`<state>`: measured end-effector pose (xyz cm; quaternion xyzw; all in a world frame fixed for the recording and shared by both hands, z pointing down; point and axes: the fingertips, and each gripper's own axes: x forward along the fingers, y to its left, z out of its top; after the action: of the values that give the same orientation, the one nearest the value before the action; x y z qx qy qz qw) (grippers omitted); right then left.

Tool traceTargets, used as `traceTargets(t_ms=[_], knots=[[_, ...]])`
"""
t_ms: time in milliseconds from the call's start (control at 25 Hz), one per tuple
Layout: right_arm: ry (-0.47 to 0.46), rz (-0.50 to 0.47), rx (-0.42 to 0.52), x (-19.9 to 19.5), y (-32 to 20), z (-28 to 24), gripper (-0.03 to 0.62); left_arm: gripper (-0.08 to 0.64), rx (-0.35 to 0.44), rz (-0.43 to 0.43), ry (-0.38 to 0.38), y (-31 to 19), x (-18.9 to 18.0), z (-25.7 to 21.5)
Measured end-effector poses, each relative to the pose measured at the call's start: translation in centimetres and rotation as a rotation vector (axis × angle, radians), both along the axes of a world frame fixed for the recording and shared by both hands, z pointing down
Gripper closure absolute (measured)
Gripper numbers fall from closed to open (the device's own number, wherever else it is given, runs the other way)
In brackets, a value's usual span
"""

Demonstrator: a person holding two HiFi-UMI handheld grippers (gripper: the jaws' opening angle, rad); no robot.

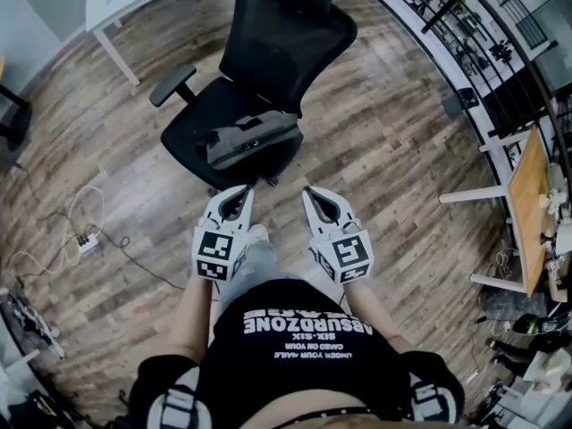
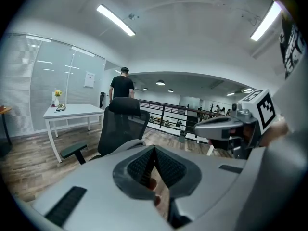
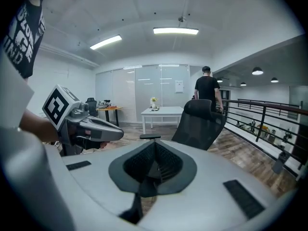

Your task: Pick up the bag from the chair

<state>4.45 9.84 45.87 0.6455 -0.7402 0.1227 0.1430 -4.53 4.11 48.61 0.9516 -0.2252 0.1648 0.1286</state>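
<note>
- We see the bag (image 1: 250, 139), grey and slumped, lying across the seat of the chair (image 1: 268, 52), towards the seat's front edge.
- The chair is black with a mesh back and stands on the wood floor (image 1: 384, 150). One armrest (image 1: 174, 85) sticks out at its left in the head view.
- We find the left gripper (image 1: 243, 189) held low in front of the person's body, pointing at the chair. Its jaws are pressed together at the tips, with nothing between them.
- The right gripper (image 1: 308, 190) sits just beside it, level with it. Its jaws are closed too and hold nothing.
- Both grippers are short of the chair and clear of the bag. Neither touches seat or bag.
- In the left gripper view we make out a white table (image 2: 72, 110) beyond the chair. A person (image 2: 121, 86) in black stands past it, back turned, and a dark railing (image 2: 168, 112) runs off to the right.
- A power strip (image 1: 87, 242) with its cable lies on the floor, well to the left of the grippers.
</note>
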Motion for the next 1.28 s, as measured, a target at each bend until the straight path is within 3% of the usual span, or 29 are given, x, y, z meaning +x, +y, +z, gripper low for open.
traceTargets(t_ms=[320, 560, 840, 1000, 1280], knots=[[-0.021, -0.055, -0.043, 1.6, -4.8, 1.7, 0.577, 0.545, -0.013, -0.012, -0.034, -4.9, 3.0, 1.3], [-0.039, -0.07, -0.052, 2.6, -6.8, 2.7, 0.577, 0.545, -0.023, -0.021, -0.073, -5.5, 3.7, 2.2], [-0.028, -0.157, -0.123, 5.1, -9.6, 4.5, 0.577, 0.543, -0.067, -0.098, -0.122, -7.4, 4.0, 4.0], [-0.012, -0.212, -0.157, 6.5, -10.7, 5.0, 0.577, 0.543, -0.055, -0.134, -0.172, -8.7, 4.0, 4.2], [-0.022, -0.265, -0.157, 8.1, -13.2, 5.9, 0.574, 0.541, -0.001, -0.212, -0.172, -11.2, 2.7, 4.0]])
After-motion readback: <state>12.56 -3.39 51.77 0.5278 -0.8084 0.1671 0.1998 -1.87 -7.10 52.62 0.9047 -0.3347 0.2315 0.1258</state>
